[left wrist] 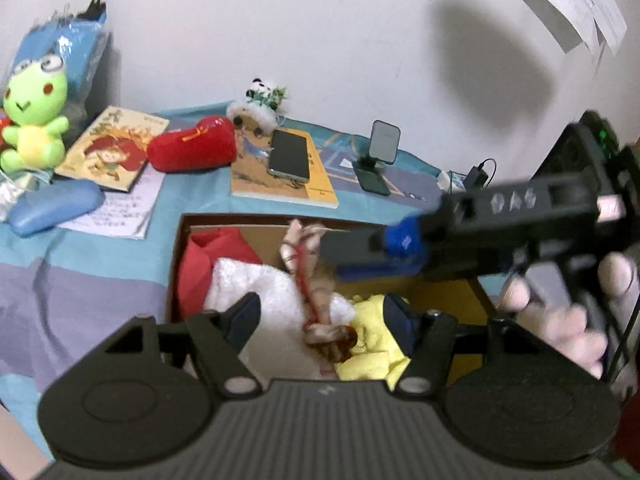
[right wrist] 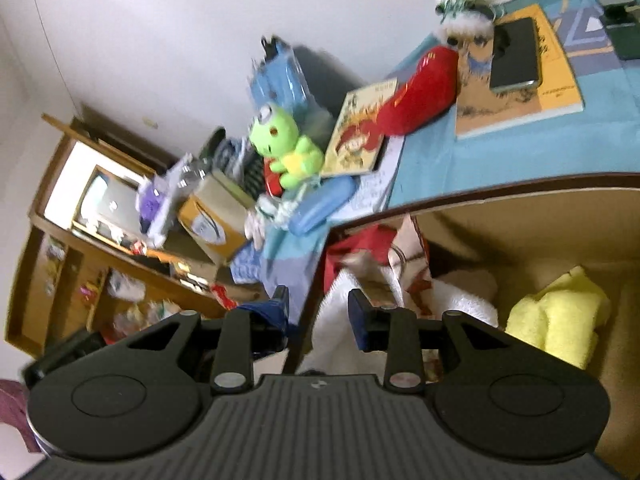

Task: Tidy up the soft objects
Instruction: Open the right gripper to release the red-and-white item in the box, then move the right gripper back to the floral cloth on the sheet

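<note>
A cardboard box [left wrist: 176, 256] on the bed holds a red cloth [left wrist: 200, 264], a white fluffy cloth [left wrist: 256, 284], a yellow cloth [left wrist: 376, 340] and a patterned doll with red string [left wrist: 308, 276]. My left gripper [left wrist: 324, 320] is open right above the box contents. My right gripper [left wrist: 360, 248] reaches in from the right over the box; in its own view it [right wrist: 318, 308] is open, straddling the box's wall [right wrist: 480, 196] above the white cloth [right wrist: 460, 296]. A green frog plush [left wrist: 34, 116], a red plush [left wrist: 192, 144] and a panda plush [left wrist: 260, 100] lie outside.
Books [left wrist: 280, 176], a phone [left wrist: 290, 156], a phone stand [left wrist: 380, 148], a blue case [left wrist: 52, 208] and papers [left wrist: 120, 208] lie on the blue bedspread behind the box. A wooden shelf [right wrist: 60, 240] with clutter stands beyond the bed. The wall is behind.
</note>
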A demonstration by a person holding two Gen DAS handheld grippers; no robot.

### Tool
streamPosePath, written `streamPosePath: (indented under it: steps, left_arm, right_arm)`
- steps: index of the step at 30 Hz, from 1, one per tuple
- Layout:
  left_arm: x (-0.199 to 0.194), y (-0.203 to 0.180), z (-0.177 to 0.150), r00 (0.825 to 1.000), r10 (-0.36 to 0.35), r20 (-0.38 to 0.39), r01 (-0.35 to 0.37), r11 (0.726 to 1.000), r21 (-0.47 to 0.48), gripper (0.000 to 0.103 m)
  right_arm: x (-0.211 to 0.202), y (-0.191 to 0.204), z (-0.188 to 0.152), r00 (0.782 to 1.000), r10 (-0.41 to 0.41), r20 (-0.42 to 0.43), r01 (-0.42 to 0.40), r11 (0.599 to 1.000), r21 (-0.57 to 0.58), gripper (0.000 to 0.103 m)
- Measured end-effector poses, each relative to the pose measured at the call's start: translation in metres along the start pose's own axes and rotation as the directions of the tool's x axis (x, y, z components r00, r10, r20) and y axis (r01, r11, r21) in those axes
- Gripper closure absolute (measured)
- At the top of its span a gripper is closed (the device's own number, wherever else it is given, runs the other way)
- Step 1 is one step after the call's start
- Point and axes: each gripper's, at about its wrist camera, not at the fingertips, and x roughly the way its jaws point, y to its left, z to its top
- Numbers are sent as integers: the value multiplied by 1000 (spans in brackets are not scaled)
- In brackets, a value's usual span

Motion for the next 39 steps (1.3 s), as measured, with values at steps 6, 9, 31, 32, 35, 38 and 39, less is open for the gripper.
streamPosePath:
  steps: [6, 9, 31, 32, 35, 38, 39]
  left_arm:
    - [-8, -23, -10, 1000, 14, 12, -15, 997, 81, 37]
    - [-4, -38, -17, 1000, -1, -2, 1, 993, 116, 37]
    - [46, -185, -53, 973, 218, -74, -199, 958, 208, 37]
    - [45, -191, -55, 970, 231, -74, -211, 955, 209, 37]
    - [44, -207, -63, 957, 280, -79, -259, 943, 210, 37]
    - [42, -222, -73, 946, 313, -90, -291, 936, 199, 37]
    - [42, -226, -77, 941, 326, -97, -302, 933, 197, 37]
  right_arm:
    - [-34, -15, -7, 996, 3, 89, -8, 998, 59, 86]
    - [-51, -28, -18, 992, -26, 126, 15, 996, 90, 86]
    - [-158, -88, -85, 991, -37, 125, 28, 997, 72, 86]
    - [-162, -90, -88, 992, -32, 118, 24, 997, 69, 86]
    - [-173, -96, -97, 995, -20, 94, 14, 998, 59, 86]
    - [-180, -104, -106, 998, -2, 59, -2, 998, 55, 86]
    - [-182, -107, -108, 999, 1, 49, -4, 999, 52, 86]
